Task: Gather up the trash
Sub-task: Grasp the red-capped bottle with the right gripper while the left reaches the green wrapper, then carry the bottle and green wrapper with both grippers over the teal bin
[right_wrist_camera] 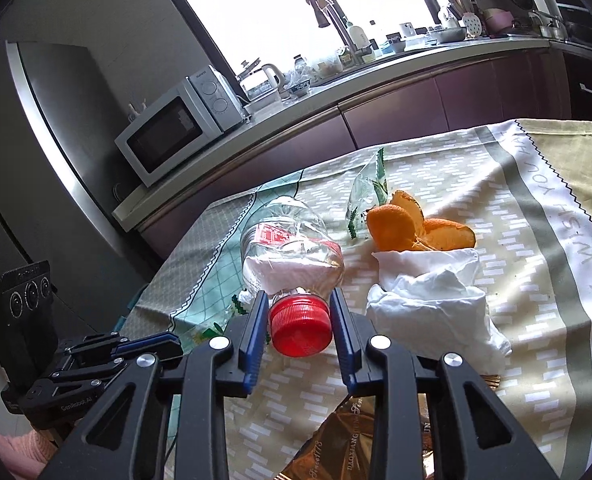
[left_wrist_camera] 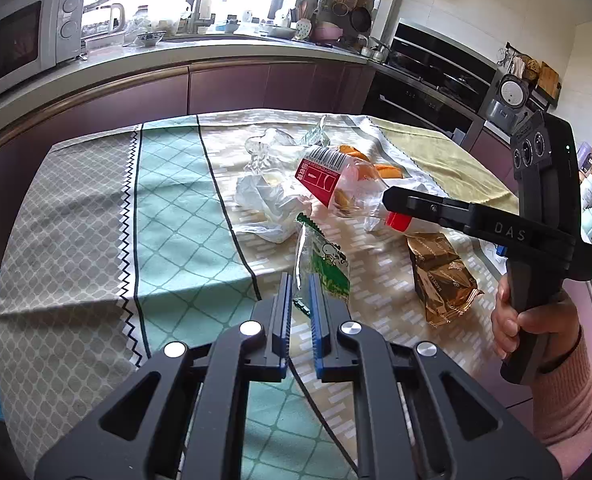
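Counted around the plastic bottle (right_wrist_camera: 291, 252), of which one is seen, red-capped, on the tablecloth (left_wrist_camera: 167, 208):

- Clear wrappers with green print: two, one nearer (left_wrist_camera: 324, 268), one beyond the bottle (right_wrist_camera: 370, 188).
- Gold wrapper: one (left_wrist_camera: 442, 276), right of the cap.
- Orange peels: one cluster (right_wrist_camera: 412, 228), beyond the bottle.
- White tissues: one crumpled heap (right_wrist_camera: 428, 292).
- White plastic bags: one (left_wrist_camera: 263, 200), left.

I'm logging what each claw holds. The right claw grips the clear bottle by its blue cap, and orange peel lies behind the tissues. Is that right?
Not quite: the cap is red, not blue. The right wrist view shows the right claw gripping the clear bottle at that red cap, and orange peel does lie behind the tissues.
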`<action>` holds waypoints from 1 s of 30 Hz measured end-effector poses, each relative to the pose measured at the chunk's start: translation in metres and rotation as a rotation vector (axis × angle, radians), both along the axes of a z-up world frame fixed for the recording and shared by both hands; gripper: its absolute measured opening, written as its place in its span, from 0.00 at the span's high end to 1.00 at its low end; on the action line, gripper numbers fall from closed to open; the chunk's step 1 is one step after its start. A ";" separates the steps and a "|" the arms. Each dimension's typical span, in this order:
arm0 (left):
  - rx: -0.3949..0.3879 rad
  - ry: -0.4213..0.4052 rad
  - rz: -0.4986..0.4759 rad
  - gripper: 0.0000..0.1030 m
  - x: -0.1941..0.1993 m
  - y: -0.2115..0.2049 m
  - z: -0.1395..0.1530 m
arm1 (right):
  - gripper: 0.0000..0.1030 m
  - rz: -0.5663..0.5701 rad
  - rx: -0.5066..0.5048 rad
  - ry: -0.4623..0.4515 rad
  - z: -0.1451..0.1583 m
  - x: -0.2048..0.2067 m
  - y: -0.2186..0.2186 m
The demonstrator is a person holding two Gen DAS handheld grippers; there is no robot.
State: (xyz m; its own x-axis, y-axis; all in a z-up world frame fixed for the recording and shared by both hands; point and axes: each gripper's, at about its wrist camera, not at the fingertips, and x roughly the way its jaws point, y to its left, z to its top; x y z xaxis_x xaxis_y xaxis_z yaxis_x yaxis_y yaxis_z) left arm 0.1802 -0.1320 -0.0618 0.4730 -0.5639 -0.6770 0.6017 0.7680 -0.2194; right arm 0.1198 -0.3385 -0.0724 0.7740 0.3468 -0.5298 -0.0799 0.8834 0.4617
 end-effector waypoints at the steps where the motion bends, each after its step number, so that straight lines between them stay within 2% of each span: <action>1: 0.002 -0.010 0.008 0.91 -0.001 0.002 0.002 | 0.71 -0.001 0.012 -0.004 0.000 0.000 -0.001; 15: -0.027 -0.060 0.101 0.91 -0.007 0.052 0.022 | 0.72 0.012 0.117 -0.082 0.015 0.007 0.005; 30: -0.031 -0.082 0.214 0.91 -0.013 0.108 0.034 | 0.73 0.120 0.194 -0.093 0.024 0.031 0.054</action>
State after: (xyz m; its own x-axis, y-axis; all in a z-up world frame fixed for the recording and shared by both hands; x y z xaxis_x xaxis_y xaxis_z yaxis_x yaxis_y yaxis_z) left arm 0.1670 -0.0236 -0.0282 0.6370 -0.4649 -0.6148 0.4425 0.8737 -0.2022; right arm 0.1504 -0.2850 -0.0481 0.7633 0.5278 -0.3725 -0.2290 0.7603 0.6079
